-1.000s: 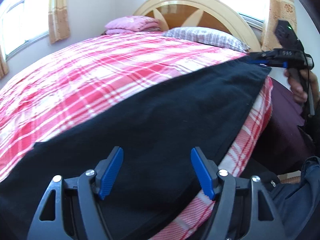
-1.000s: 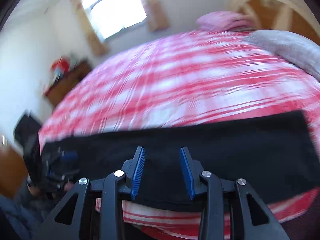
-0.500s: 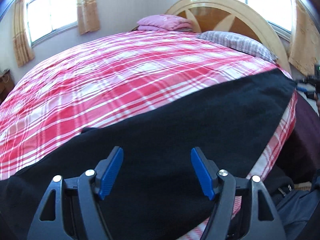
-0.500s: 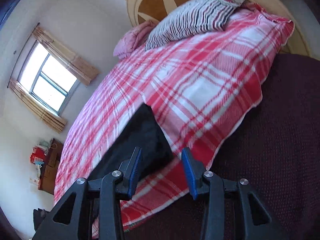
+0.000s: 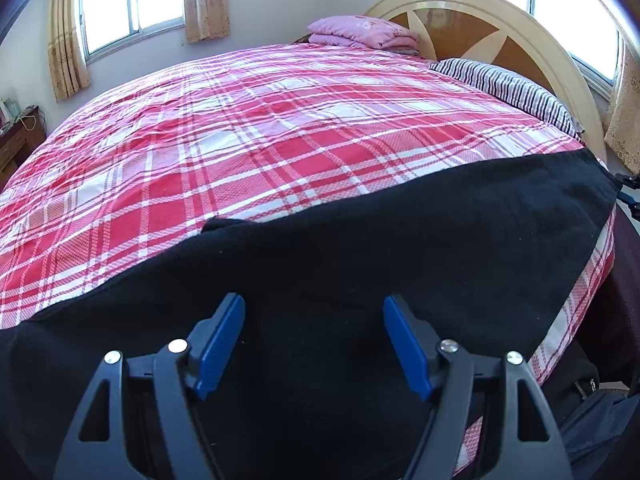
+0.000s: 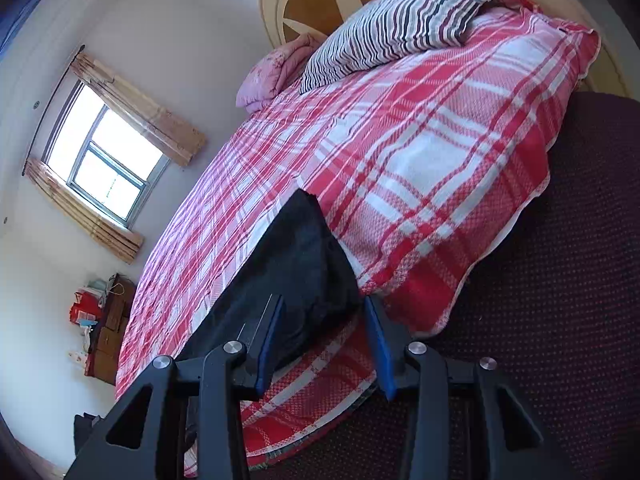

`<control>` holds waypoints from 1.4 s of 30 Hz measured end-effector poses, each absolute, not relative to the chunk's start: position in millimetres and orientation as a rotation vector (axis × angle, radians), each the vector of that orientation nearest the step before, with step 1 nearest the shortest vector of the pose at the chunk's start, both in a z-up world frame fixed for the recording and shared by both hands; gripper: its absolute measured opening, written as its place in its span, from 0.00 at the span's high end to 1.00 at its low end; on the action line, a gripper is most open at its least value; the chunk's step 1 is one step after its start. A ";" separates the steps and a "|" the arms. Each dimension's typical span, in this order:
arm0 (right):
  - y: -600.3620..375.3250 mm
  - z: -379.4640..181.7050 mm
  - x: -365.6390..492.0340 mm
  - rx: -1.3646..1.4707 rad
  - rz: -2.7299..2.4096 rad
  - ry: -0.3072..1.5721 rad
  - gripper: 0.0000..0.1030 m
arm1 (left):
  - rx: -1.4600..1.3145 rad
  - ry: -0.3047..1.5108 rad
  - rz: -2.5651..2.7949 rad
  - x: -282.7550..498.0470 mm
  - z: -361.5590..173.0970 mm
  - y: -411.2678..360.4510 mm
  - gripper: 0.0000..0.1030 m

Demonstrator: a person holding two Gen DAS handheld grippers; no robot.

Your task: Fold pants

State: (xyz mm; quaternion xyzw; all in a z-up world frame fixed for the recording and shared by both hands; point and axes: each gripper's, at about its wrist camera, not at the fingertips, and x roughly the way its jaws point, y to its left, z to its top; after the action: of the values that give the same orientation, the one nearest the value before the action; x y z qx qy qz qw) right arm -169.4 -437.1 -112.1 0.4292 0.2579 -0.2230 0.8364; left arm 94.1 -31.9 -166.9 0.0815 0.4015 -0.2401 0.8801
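Black pants (image 5: 400, 240) flat on plaid bed (image 5: 240, 140), hand-held grippers parted above

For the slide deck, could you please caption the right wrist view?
Open right claw poised at the end of black pants lying on a red plaid bedspread.

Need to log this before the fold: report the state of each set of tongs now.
Left tongs: open, over the black pants, gripping nothing.
Right tongs: open, astride the end corner of the pants, pads not pressing it.
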 end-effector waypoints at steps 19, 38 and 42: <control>-454.8 -121.3 -166.6 0.856 -0.542 0.451 0.69 | 0.203 0.835 -0.501 94.3 -167.6 -35.5 0.22; -483.6 -119.1 -129.9 0.872 -0.306 0.638 0.55 | 0.198 0.856 -0.109 121.0 -152.2 134.3 0.21; -476.5 -118.2 -120.0 0.836 -0.313 0.662 0.55 | 0.100 0.888 -0.037 126.4 -169.8 178.6 0.19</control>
State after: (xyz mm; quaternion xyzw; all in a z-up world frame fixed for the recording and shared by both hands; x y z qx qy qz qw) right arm -120.0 -476.5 -118.2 0.3970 0.3142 -0.1485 0.8495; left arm 126.4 178.6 -169.8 0.0482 0.4294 -0.0177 0.9016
